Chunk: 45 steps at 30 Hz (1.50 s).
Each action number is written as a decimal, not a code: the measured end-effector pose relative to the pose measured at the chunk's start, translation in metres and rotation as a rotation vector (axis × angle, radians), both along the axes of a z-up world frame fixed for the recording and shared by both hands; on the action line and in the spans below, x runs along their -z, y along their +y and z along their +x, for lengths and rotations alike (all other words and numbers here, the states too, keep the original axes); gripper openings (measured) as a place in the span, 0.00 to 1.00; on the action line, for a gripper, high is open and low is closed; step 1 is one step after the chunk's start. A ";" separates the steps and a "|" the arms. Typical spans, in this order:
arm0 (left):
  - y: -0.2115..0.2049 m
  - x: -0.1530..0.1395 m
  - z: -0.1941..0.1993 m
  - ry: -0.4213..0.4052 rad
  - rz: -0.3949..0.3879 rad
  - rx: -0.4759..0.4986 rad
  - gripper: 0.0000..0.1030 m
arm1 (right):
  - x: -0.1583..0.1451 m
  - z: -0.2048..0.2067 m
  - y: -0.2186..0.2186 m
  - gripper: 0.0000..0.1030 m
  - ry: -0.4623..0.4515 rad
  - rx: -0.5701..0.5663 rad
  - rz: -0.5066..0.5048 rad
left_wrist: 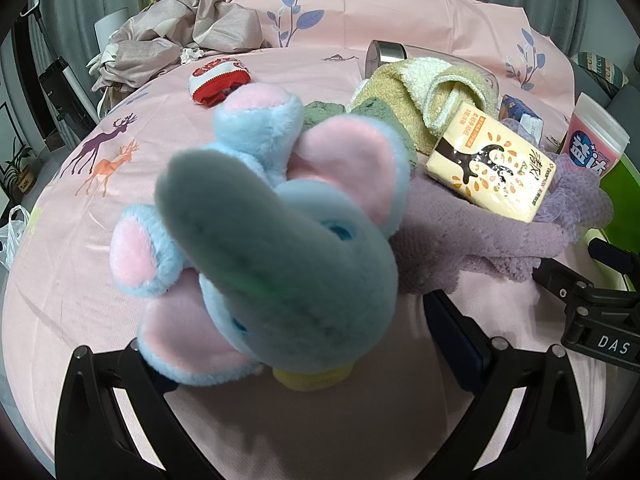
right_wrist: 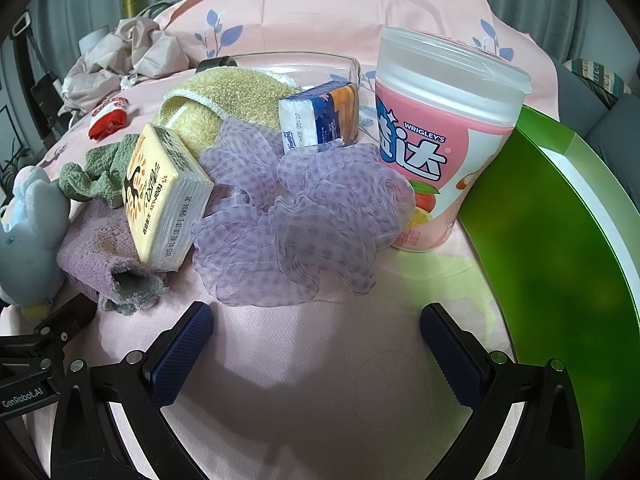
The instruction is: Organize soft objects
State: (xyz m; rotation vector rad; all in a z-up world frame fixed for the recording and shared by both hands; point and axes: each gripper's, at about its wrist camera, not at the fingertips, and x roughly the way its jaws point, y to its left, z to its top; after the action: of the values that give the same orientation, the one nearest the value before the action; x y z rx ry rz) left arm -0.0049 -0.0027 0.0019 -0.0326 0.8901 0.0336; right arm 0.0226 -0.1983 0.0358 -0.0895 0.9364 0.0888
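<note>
- Left claw [left_wrist: 288, 332]: stands open, fingers spread wide to either side of the elephant [left_wrist: 280, 240]; right pad [left_wrist: 456, 340] sits clear of the plush, left fingertip is hidden behind it, so contact there cannot be told.
- Right claw [right_wrist: 316, 312]: gapes open, grips nothing, hovers low over bare sheet [right_wrist: 300, 380], on the near side of the puff [right_wrist: 304, 220] that touches the pack [right_wrist: 160, 196].
- Elephant: fills the middle of the left view, blue with pink ears and soles, trunk end blurred toward the lens; lies on the left claw's side of the pack, with the purple towel [left_wrist: 460, 232] between the two.
- Pack: yellow tissues, tilted, leans on the purple towel.
- Purple towel: spreads beneath the pack, one corner turned up showing grey lining.
- Green cloth [right_wrist: 100, 176]: bunches just behind the pack, toward the elephant.
- Yellow towel [right_wrist: 224, 96]: rises just beyond the pack, rolled, white-edged.
- Jar [right_wrist: 288, 64]: lies on its side farther beyond the pack, behind the yellow towel, clear glass with a metal lid.
- Blue tissues [right_wrist: 320, 120]: sits past the puff from the pack, propped on edge.
- Gum tub [right_wrist: 444, 140]: stands upright on the puff's far side from the pack, pink with a frosted lid.
- Green box [right_wrist: 540, 240]: stands just beside the tub, farthest from the pack.
- Sock [left_wrist: 220, 80]: red and white, lies alone well apart from the pack, beyond the elephant.
</note>
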 end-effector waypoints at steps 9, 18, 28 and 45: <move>-0.001 0.000 -0.001 0.000 0.000 0.000 0.99 | 0.000 0.000 0.000 1.00 0.000 0.000 0.000; 0.000 0.000 0.000 -0.001 0.000 0.000 0.99 | 0.000 0.000 0.000 1.00 0.000 0.000 0.000; 0.000 0.000 0.000 -0.001 0.000 0.000 0.99 | 0.000 0.000 0.000 1.00 0.000 0.000 0.000; 0.004 -0.003 0.007 0.036 -0.005 0.026 0.99 | 0.003 0.003 0.000 1.00 0.007 0.018 -0.001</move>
State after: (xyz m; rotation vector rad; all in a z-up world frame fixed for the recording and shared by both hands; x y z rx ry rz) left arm 0.0017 0.0018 0.0045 -0.0249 0.9269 0.0077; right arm 0.0254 -0.1986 0.0332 -0.0817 0.9441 0.0716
